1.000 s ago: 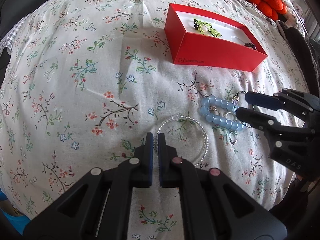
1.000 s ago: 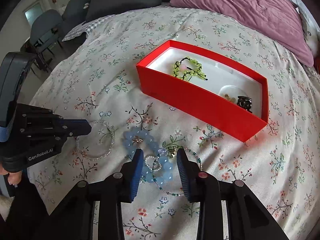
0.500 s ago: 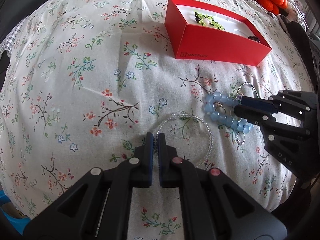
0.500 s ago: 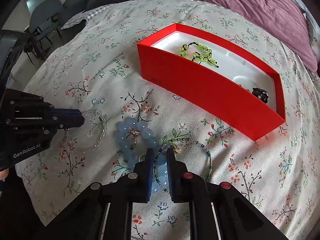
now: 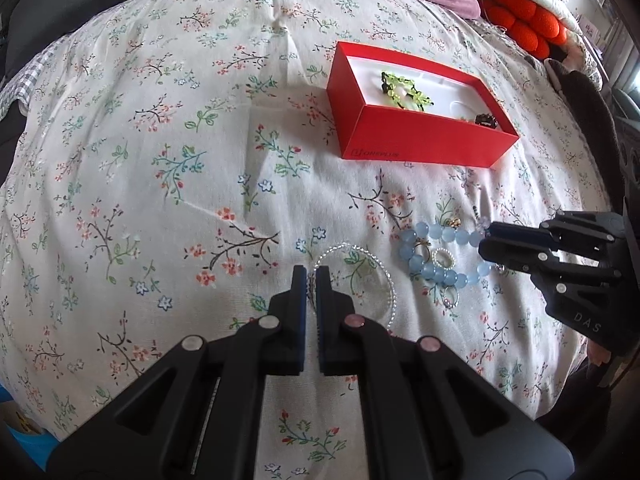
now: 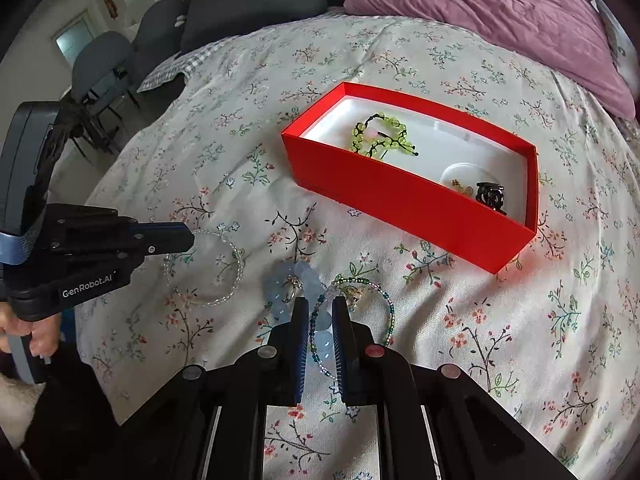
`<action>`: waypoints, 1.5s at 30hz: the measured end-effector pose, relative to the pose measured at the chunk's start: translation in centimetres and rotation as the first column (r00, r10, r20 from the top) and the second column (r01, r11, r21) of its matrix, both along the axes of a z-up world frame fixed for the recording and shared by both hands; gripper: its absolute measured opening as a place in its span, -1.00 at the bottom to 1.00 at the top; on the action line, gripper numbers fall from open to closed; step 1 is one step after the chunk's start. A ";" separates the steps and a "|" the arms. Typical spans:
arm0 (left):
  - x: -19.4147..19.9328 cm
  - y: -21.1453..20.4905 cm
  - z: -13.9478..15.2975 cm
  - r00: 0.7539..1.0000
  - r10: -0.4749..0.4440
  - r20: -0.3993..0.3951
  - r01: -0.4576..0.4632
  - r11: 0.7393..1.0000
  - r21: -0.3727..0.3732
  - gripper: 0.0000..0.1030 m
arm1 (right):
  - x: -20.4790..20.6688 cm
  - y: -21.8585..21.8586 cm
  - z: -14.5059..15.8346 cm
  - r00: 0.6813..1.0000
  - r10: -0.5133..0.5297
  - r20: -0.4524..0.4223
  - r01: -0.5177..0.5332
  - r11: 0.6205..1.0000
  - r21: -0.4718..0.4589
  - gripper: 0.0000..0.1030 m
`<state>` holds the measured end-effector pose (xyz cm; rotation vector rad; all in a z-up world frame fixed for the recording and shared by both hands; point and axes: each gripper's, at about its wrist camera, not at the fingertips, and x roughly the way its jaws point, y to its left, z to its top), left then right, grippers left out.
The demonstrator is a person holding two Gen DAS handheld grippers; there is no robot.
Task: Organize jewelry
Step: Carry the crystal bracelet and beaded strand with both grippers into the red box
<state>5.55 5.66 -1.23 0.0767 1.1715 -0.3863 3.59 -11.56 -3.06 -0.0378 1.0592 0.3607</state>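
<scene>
On the floral bedspread (image 5: 168,128) my left gripper (image 5: 311,276) is shut on the near rim of a clear bead bracelet (image 5: 376,258), which lies flat. To its right, my right gripper (image 5: 486,238) is shut on a pale blue bead bracelet (image 5: 436,274). In the right wrist view, blue beads and a thin green bead strand (image 6: 390,312) sit between the fingers of the right gripper (image 6: 320,308). Small rings (image 5: 442,258) lie inside the blue loop. The open red box (image 5: 400,152) beyond holds a lime-green bracelet (image 5: 400,90) and a black piece (image 5: 486,120).
A purple duvet (image 6: 500,8) lies behind the box, and orange cushions (image 5: 528,20) are at the far right. Dark pillows and chairs (image 6: 100,64) stand past the bed's left edge. A person's hand (image 6: 24,332) holds the left gripper (image 6: 188,236) beside the clear bracelet (image 6: 212,302).
The right gripper's jaws have closed from wide apart onto the blue bead bracelet and drawn back slightly. The left gripper has stayed shut on the clear bracelet.
</scene>
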 end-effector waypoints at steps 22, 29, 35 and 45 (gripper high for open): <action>-0.6 -2.0 -3.2 0.994 -0.109 -0.029 0.112 0.982 0.155 -0.45 | 0.2 -2.1 -2.9 0.995 -0.064 -0.072 0.041 0.959 -0.279 -0.18; -1.1 -2.9 -3.2 0.991 -0.133 -0.028 0.136 0.977 0.162 -0.90 | -0.5 -1.9 -3.1 0.997 -0.046 -0.059 0.027 0.956 -0.291 -0.85; -1.5 -2.4 -1.6 0.996 -0.092 0.005 0.091 0.990 0.111 -0.90 | -1.1 -2.9 -1.7 0.995 -0.078 -0.059 0.065 0.977 -0.204 -0.93; 0.0 -2.4 2.7 0.994 -0.056 0.093 0.054 0.998 0.018 -0.90 | -1.9 -3.1 4.1 0.992 -0.100 0.075 0.107 0.989 -0.103 -0.94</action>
